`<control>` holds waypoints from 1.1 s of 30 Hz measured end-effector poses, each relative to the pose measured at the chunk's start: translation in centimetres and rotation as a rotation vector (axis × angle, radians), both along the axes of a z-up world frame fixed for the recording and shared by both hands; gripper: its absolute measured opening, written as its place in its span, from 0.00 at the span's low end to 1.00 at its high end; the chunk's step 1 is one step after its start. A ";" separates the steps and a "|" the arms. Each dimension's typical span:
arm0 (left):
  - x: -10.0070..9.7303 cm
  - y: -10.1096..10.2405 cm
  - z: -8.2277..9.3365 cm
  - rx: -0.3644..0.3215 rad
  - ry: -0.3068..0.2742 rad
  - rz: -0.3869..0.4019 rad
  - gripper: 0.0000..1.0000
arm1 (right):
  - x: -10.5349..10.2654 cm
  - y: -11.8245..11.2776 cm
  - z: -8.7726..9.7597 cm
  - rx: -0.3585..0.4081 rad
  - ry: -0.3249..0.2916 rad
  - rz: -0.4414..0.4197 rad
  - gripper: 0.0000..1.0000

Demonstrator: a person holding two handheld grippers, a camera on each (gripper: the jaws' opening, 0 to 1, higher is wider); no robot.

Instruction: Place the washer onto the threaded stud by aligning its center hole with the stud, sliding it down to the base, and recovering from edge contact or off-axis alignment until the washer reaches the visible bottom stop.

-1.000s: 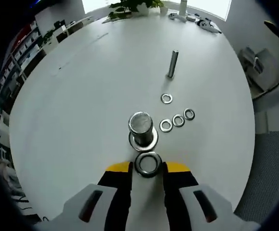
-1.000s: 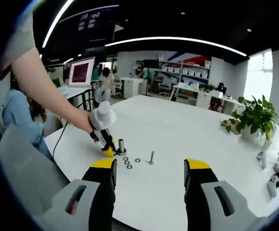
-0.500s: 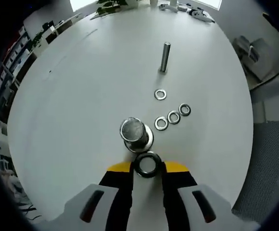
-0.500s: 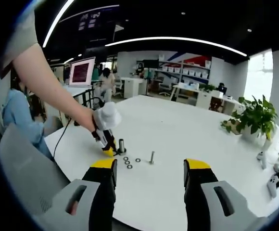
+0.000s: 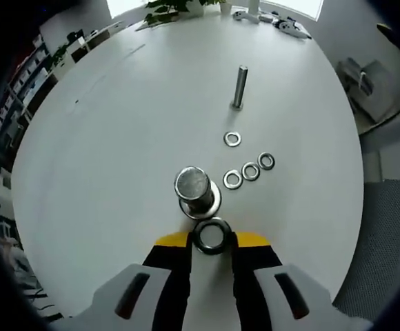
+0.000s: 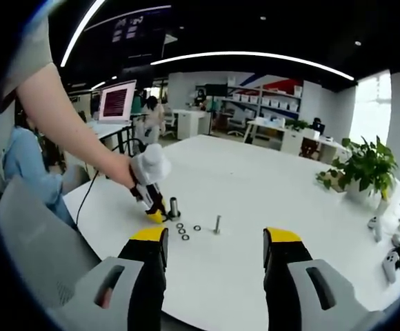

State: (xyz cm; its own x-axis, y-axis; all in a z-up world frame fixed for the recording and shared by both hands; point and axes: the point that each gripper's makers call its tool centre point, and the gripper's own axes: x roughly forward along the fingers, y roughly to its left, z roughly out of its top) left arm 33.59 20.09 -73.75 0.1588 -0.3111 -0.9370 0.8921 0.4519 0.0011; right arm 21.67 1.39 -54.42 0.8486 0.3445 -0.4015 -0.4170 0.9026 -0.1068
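1. The left hand-held gripper (image 5: pixel 212 243) is clenched on a large washer (image 5: pixel 212 235), its yellow-tipped jaws pinching the ring from both sides so the centre hole faces up and stays free

2. The washer hangs just beside the thick threaded stud (image 5: pixel 192 188), on the near side of it and off its axis; the hole is not yet over the stud's top, so this reads as the alignment step

3. The stud stands upright on the white desk (image 5: pixel 117 138), with a wide flange at its foot that looks like the bottom stop

4. Four small washers (image 5: pixel 250 170) lie loose on the desk beyond the stud, three in a row and one apart, near a slim upright bolt (image 5: pixel 240 87)

5. The right hand-held gripper (image 6: pixel 214 247) is released, jaws spread wide with nothing between them, held well back from the work; from its view the left gripper (image 6: pixel 156 208) shows at the stud (image 6: pixel 174 207), so it seems parked out of the way

6. Next move probably needs the washer lifted and shifted forward until concentric
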 end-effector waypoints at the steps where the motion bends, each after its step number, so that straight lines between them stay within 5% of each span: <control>1: 0.0 0.1 -0.1 0.006 -0.001 -0.010 0.20 | 0.0 0.0 0.0 0.000 0.000 -0.001 0.58; 18: 0.0 1.3 -0.2 0.031 -0.003 -0.025 0.20 | 0.0 0.0 0.0 0.000 0.003 0.002 0.58; 33: 0.1 1.2 1.7 -0.001 -0.060 -0.030 0.20 | 0.0 0.1 0.0 0.004 0.004 0.008 0.58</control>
State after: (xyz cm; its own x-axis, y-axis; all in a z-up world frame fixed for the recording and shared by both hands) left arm 33.68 21.26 -72.02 0.2049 -0.3174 -0.9259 0.9036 0.4249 0.0543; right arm 21.63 1.47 -54.45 0.8443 0.3525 -0.4035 -0.4243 0.8998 -0.1016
